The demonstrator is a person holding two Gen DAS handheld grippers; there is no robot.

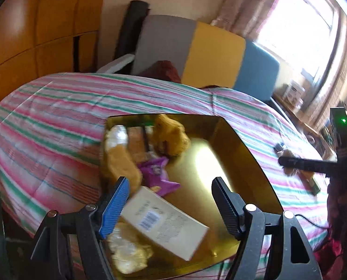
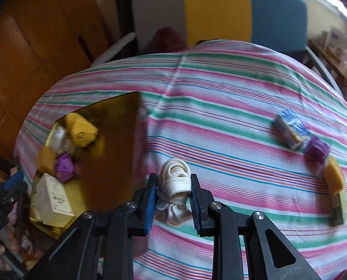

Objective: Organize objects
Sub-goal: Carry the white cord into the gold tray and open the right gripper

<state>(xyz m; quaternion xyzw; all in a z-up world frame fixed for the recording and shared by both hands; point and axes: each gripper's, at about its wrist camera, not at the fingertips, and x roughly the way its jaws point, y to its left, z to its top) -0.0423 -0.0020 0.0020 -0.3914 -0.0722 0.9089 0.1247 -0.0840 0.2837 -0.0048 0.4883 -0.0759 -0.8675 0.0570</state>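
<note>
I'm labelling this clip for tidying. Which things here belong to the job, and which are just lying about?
Job:
gold tray
white rope bundle, held in the right gripper
cream box in the tray
blue-white packet, purple item, yellow sponge on the cloth
left gripper

Lying about:
chair
striped cloth

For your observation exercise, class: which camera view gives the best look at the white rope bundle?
The right wrist view: the white rope bundle sits centred, clamped between the right tool's fingers, weave visible. The left wrist view does not show the bundle; the right tool appears there only as a dark blur.
</note>
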